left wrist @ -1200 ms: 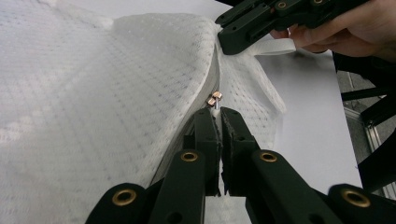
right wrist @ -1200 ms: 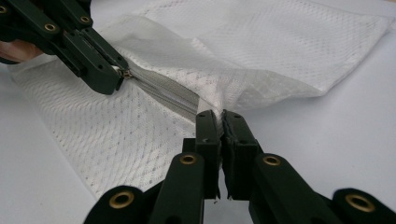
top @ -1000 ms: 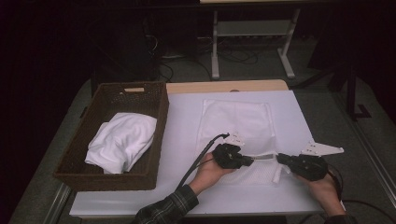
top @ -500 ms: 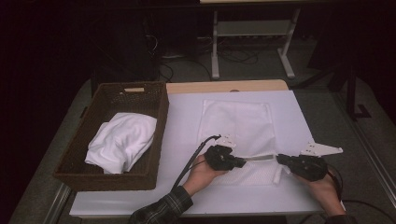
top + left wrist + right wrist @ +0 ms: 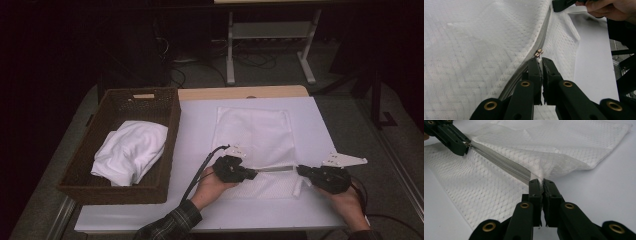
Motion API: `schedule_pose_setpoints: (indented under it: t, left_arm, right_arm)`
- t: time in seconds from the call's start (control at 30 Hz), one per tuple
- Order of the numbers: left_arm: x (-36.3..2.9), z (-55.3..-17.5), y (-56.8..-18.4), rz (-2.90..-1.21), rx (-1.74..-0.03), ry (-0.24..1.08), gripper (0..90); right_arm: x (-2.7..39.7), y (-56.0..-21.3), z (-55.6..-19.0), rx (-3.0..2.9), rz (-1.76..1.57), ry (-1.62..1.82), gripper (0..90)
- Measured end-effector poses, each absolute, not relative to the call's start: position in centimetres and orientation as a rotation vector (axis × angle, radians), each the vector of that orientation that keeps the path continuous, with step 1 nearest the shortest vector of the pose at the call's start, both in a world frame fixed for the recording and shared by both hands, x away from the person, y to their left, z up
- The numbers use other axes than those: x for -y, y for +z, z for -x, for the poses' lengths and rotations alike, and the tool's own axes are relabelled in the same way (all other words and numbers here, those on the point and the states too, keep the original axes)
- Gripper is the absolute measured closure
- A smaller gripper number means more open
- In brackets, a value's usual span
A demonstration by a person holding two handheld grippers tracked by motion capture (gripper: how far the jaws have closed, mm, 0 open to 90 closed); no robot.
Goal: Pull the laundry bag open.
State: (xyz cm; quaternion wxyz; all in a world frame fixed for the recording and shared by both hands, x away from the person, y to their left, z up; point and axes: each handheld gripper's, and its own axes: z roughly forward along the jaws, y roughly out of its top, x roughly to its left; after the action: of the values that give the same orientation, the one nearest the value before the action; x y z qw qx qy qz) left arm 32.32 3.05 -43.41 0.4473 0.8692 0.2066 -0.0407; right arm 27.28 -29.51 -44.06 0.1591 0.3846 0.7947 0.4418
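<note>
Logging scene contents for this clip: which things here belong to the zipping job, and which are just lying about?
In use:
- white mesh bag flat on the table
- its grey zipper, metal slider
- left tool, shut at the slider
- right tool, shut on the bag's zipper end

Lying about:
- wicker basket
- white cloth inside it

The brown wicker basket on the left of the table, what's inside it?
Inside the brown wicker basket lies one crumpled white cloth, bunched toward its near half. Dark woven floor shows beyond it. Whatever lies beneath the cloth is covered and can't be seen.
</note>
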Motion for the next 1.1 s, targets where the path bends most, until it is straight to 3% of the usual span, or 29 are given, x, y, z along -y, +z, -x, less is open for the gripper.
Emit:
schedule_pose_setpoints:
  t: [1.1]
  left_arm:
    - [-5.5, -32.4, -43.7, -2.153, -0.574, -0.111, 86.5]
  right_arm:
    - [29.7, -44.2, -27.4, -2.261, -1.128, 1.231, 85.4]
